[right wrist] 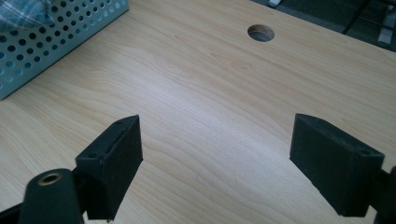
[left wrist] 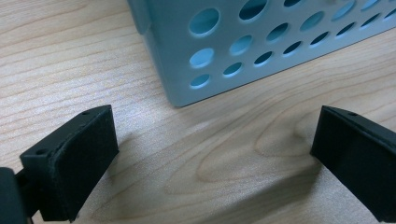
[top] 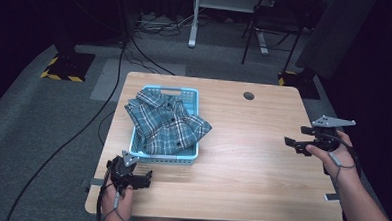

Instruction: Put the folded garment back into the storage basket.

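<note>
High view: plaid shirt (top: pixel 164 123) heaped in blue basket (top: pixel 189 157) on worktop (top: pixel 252 158). Left claw (top: pixel 146 179), wide and empty, just beside basket's near wall; right claw (top: pixel 295 137), wide and empty, well apart.

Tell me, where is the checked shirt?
The checked shirt lies bundled in the blue basket on the table's left half in the high view, beyond the left gripper.
</note>
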### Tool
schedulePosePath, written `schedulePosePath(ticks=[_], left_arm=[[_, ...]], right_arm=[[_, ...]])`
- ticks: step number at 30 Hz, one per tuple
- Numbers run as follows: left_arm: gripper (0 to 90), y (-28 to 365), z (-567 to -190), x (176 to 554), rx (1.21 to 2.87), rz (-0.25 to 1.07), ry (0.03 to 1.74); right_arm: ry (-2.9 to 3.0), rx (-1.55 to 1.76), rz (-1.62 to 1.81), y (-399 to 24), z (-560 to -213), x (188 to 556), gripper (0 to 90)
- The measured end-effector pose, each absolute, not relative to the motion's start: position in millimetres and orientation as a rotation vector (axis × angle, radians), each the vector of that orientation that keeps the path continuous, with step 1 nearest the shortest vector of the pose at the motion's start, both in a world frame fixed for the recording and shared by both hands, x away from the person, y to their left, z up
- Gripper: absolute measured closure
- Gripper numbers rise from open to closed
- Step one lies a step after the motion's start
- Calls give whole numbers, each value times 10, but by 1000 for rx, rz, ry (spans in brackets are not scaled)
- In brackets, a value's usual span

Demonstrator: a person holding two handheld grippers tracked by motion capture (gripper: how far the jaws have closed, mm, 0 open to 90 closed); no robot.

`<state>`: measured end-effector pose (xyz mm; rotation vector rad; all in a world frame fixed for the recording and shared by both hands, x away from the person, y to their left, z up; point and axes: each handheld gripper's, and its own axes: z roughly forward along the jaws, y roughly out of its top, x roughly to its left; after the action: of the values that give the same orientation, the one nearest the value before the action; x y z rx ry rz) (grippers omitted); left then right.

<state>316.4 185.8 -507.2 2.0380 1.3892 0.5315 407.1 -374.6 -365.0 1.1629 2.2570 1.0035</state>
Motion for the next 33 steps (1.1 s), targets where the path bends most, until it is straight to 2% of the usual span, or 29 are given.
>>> schedulePosePath(ticks=[33], left_arm=[[3, 1858, -5072, 3163, 2038, 531, 1389]], right_arm=[[2280, 1289, 947, -4069, -4306, 3876, 162]])
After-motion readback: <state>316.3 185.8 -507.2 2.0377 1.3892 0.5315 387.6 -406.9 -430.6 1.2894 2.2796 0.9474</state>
